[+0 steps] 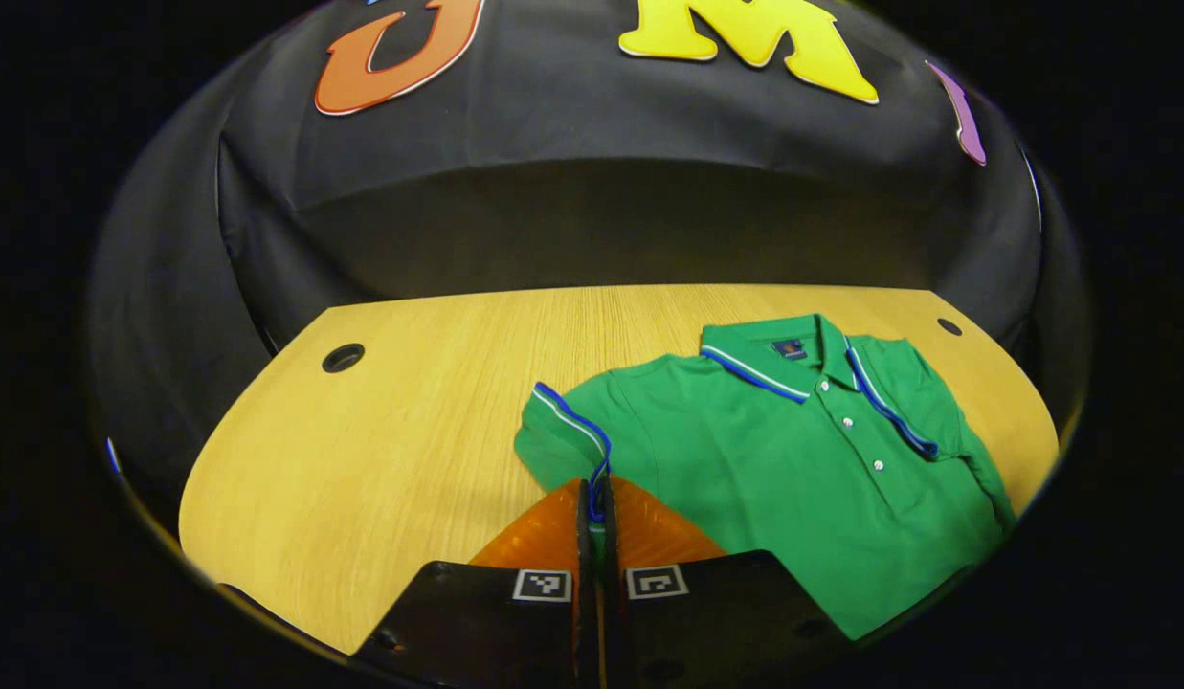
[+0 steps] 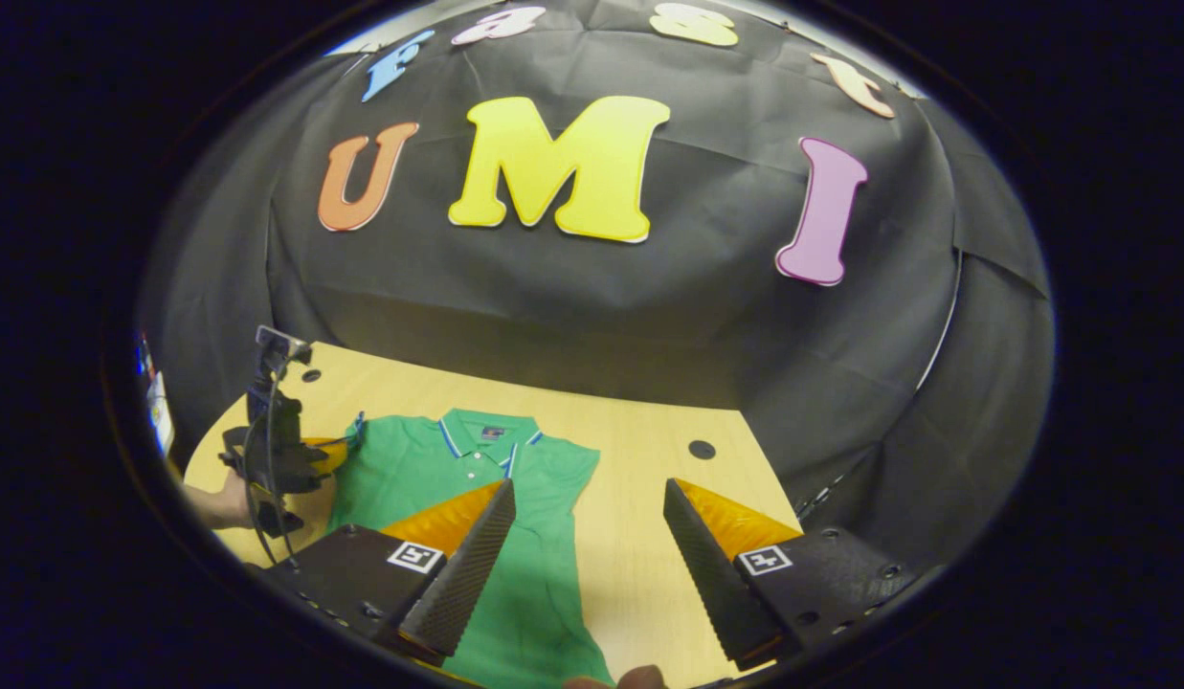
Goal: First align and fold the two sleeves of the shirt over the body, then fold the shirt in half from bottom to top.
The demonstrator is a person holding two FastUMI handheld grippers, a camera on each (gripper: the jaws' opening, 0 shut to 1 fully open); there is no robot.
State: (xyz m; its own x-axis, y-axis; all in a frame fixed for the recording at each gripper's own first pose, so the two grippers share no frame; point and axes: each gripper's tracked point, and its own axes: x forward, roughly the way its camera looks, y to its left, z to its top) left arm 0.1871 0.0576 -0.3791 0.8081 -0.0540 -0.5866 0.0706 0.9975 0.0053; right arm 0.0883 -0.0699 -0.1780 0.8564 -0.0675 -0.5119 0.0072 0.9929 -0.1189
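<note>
In the left gripper view, your left gripper (image 1: 596,507) has its fingers pressed together on the blue-trimmed hem of the sleeve (image 1: 563,435), which sits just ahead of the tips. Beyond it the green shirt (image 1: 764,459) lies face up on the wooden table (image 1: 381,440), collar (image 1: 793,359) toward the far edge and a row of white buttons running down the placket; its other sleeve (image 1: 922,397) is already folded in over the body. In the right gripper view, your right gripper (image 2: 587,536) hangs above the table with its fingers spread wide and nothing between them; one finger overlaps the shirt (image 2: 496,498) in the picture, the other is over bare wood. Farther off on that side, your hand (image 2: 230,505) holds the left gripper (image 2: 295,450) at the shirt's sleeve edge. A round hole (image 2: 702,449) in the table (image 2: 639,555) lies past the fingers, near the back edge.
</note>
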